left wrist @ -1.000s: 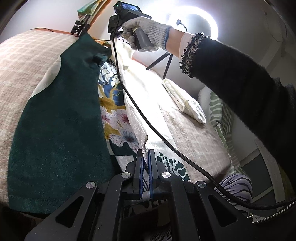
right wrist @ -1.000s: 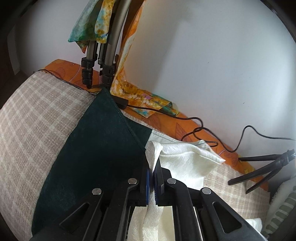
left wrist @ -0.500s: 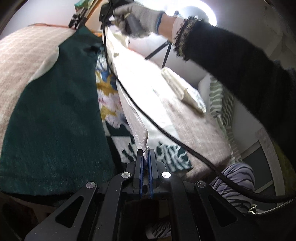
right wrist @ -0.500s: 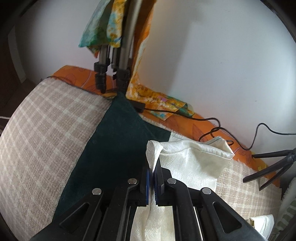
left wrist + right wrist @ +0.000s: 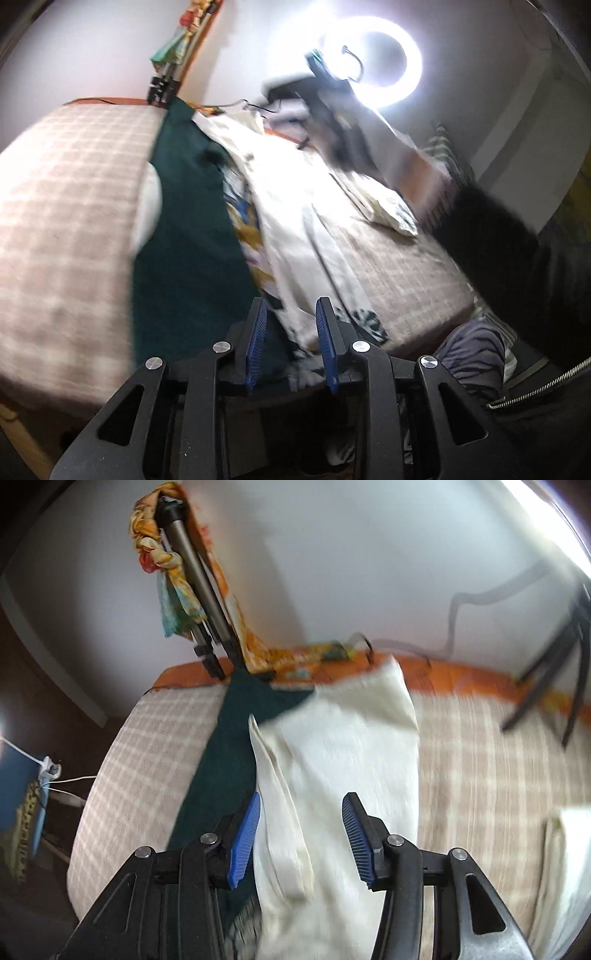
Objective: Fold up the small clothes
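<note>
A cream white garment [image 5: 303, 229] lies lengthwise on the checked bed [image 5: 66, 229], partly over a dark green cloth [image 5: 184, 236] and a flower-print cloth [image 5: 247, 229]. In the right wrist view the cream garment [image 5: 343, 760] lies beside the green cloth [image 5: 229, 738]. My left gripper [image 5: 291, 317] is open and empty just above the garment's near end. My right gripper [image 5: 301, 808] is open and empty above the garment's far part; it shows blurred in the left wrist view [image 5: 325, 96].
A folded cream piece [image 5: 391, 214] lies on the right of the bed. A tripod [image 5: 199, 587] with a coloured scarf stands at the head of the bed, another tripod [image 5: 554, 664] at the right. A ring light [image 5: 373, 62] shines behind. Striped cloth [image 5: 476, 343] hangs at the bed's edge.
Both grippers have opened and let go of the cream garment, which now lies on the bed. Both have pulled back and up; the views are blurred with motion.
</note>
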Demonstrator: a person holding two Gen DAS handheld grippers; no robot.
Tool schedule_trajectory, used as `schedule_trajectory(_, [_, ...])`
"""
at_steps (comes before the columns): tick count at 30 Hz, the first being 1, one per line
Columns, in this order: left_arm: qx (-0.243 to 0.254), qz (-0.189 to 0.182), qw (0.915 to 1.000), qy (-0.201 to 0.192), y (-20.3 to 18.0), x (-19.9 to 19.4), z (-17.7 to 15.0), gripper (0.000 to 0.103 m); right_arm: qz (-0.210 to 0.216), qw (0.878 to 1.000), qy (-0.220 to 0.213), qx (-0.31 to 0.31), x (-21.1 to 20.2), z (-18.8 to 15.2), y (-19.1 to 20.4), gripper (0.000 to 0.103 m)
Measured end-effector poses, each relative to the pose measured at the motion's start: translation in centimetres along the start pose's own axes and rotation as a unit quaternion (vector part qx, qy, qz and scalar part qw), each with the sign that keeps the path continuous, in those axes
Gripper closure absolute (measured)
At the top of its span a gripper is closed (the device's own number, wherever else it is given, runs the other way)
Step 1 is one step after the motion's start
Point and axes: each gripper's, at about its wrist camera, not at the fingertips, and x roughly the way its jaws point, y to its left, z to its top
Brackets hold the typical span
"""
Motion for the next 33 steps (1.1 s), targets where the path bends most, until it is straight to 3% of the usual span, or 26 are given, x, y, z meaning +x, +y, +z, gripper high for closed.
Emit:
schedule_trajectory(5, [-0.004, 0.046, 0.9988, -0.020, 3.6, -0.9, 4.3, 0.077, 0.048, 0.996, 0.019, 0.072, 1.8, -4.3, -2.7, 0.054])
schedule_trajectory(11, [0.013, 0.114, 0.9901, -0.082, 6.6, -2.0, 7.6, 0.077, 0.079, 0.993, 0.027, 0.087, 3.8, -6.0, -0.9, 0.054])
schedule_trajectory(13, [-0.010, 0.115, 0.9898, -0.084, 7.5, -2.1, 7.3, 0.077, 0.103, 0.991, 0.023, 0.077, 3.6, -6.4, 0.5, 0.054])
schedule_trajectory(16, [-0.029, 0.112, 0.9904, -0.076, 8.2, -2.1, 7.2, 0.077, 0.190, 0.980, 0.017, 0.051, 2.0, -7.2, 2.7, 0.054])
schedule_trajectory(17, [-0.027, 0.111, 0.9904, -0.077, 8.0, -2.3, 7.0, 0.077, 0.193, 0.980, 0.008, 0.035, 1.2, -7.1, 3.4, 0.054])
schedule_trajectory(21, [-0.015, 0.112, 0.9903, -0.081, 7.1, -2.7, 7.7, 0.077, 0.157, 0.987, -0.028, 0.006, -1.1, -6.6, 3.3, 0.054])
schedule_trajectory(28, [0.029, 0.130, 0.9863, -0.098, 7.1, -2.3, 11.0, 0.077, -0.002, 0.997, -0.065, 0.042, -1.1, -2.4, -3.7, 0.058])
schedule_trajectory(33, [0.026, 0.129, 0.9894, -0.062, 8.4, 0.1, 10.7, 0.077, -0.031, 0.997, -0.055, 0.045, 1.9, 1.0, -6.6, 0.050])
